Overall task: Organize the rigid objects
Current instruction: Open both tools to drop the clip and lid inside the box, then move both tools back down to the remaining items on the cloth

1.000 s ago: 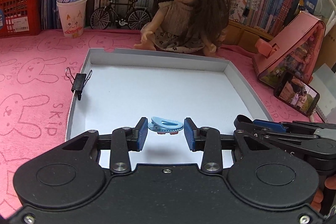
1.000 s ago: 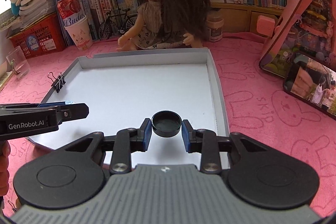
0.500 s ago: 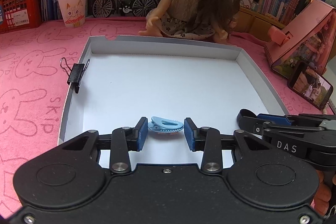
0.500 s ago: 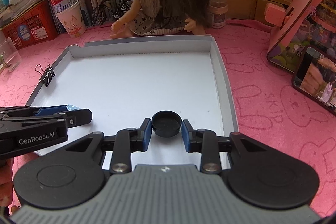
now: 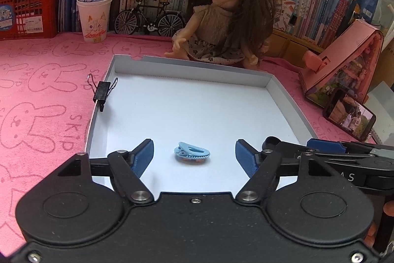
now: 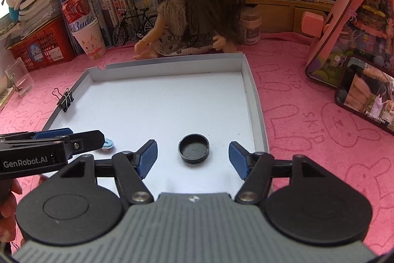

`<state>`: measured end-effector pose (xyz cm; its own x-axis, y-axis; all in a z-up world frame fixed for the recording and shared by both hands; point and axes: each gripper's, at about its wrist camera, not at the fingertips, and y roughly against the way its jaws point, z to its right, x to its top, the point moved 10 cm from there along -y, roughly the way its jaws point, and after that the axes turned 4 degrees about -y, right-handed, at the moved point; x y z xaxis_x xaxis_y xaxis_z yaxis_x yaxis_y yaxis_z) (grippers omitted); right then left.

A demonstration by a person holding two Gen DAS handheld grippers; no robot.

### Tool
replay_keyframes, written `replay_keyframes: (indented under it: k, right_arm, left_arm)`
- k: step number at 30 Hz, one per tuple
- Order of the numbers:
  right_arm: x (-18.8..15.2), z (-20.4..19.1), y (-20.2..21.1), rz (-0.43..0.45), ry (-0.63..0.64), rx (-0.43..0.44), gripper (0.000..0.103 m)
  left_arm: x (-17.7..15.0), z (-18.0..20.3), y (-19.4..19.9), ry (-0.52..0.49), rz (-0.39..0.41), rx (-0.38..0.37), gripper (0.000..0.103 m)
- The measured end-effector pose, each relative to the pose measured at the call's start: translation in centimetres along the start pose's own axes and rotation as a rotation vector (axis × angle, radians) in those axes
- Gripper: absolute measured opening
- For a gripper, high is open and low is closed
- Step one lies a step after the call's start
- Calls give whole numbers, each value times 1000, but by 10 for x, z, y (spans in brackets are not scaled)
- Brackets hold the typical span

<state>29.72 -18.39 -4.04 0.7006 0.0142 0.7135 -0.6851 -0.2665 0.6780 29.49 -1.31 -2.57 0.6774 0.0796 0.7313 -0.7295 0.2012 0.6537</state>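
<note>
**A:** Hair clip [image 5: 192, 151], the little blue one, was lying flat on the floor of the white tray [image 5: 283, 95], near the front edge. The left gripper [image 5: 194, 155] had just been opening; its jaws stood wide apart with the clip between them, touching neither pad.

**B:** Same story on the other side. The black cap [image 6: 194, 149] sat open side up in the tray, toward its right wall, and the right gripper [image 6: 193, 156] had just been opening too. Jaws well apart, cap free between them.

**A:** So both looked like drop-offs to me. If I were holding those things I'd lift straight up and back before swinging anywhere. The clip is light and the pads sat low beside it, so a sideways move could flick it.

**B:** Agreed, and the two grippers were close together, so I'd pull one away first. The binder clip [image 5: 102, 91] was clamped on the tray's left wall, well away from both.

**A:** The doll [image 5: 221, 24] sat just behind the tray on the pink table [image 5: 44, 95], not in anyone's way.
</note>
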Motion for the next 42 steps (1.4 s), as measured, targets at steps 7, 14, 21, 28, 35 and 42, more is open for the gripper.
replay_keyframes:
  k: [7, 14, 21, 28, 35, 42]
  right_arm:
    - [-7, -8, 32, 91, 61, 18, 88]
    - [-21, -12, 62, 200, 109, 28, 93]
    - [-36, -14, 85, 246, 119, 54, 102]
    - [-56, -18, 103, 275, 151, 59, 103]
    - [-72, -17, 119, 317, 183, 39, 103]
    - [-88, -10, 129, 351, 191, 13, 103]
  left_arm:
    - [-12, 2, 35, -2, 47, -13, 85]
    - [-30, 3, 68, -33, 137, 13, 89]
    - [-46, 9, 99, -90, 206, 12, 94]
    - [-63, 14, 117, -116, 220, -10, 94]
    - [-77, 13, 131, -134, 235, -14, 94]
    - [-96, 9, 143, -172, 253, -5, 94]
